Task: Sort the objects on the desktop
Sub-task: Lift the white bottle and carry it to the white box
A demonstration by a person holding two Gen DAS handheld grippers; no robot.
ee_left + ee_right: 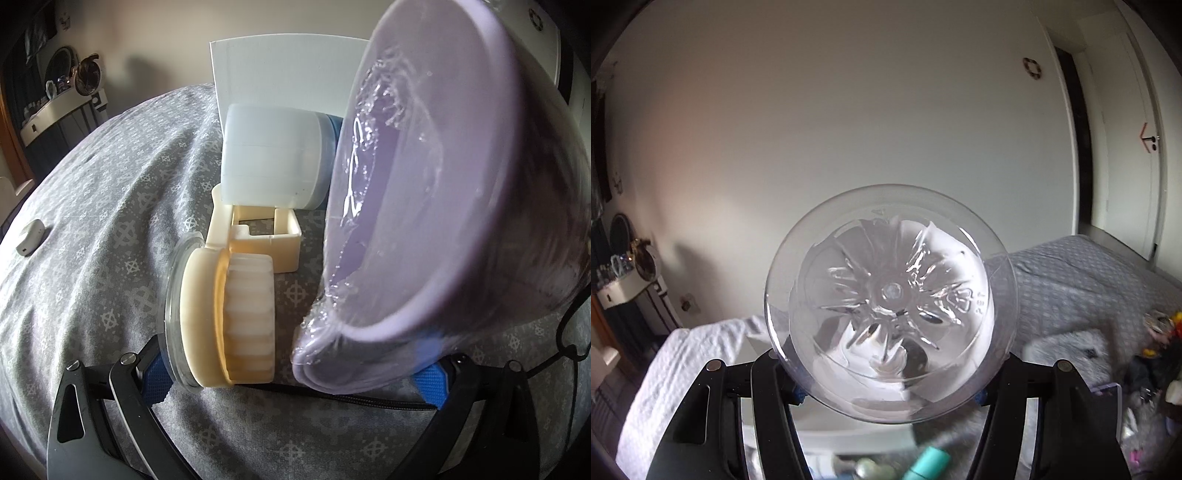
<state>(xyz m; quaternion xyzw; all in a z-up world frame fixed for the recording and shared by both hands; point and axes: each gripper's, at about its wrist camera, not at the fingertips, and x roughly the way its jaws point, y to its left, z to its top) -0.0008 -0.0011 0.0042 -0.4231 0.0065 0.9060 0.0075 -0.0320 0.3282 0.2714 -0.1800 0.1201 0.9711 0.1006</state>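
Note:
In the left wrist view my left gripper (295, 373) is open just above the grey patterned cloth (110, 258). Between its fingers are a cream ribbed lid-like part on a clear disc (225, 317) at the left finger and a lilac bowl wrapped in clear film (454, 206) leaning by the right finger. Whether either finger touches them is unclear. Behind them lie a cream plastic frame (269, 229), a translucent white jar (273, 162) and a white board (284, 74). In the right wrist view my right gripper (890, 397) is shut on a clear plastic bottle (890, 295), bottom toward the camera, held up in the air.
A small white case (29, 236) lies on the cloth at far left. In the right wrist view there are a white towel (683, 369) at left, a grey bed (1071, 280) and clutter (1152, 354) at right, and a teal object (929, 461) below.

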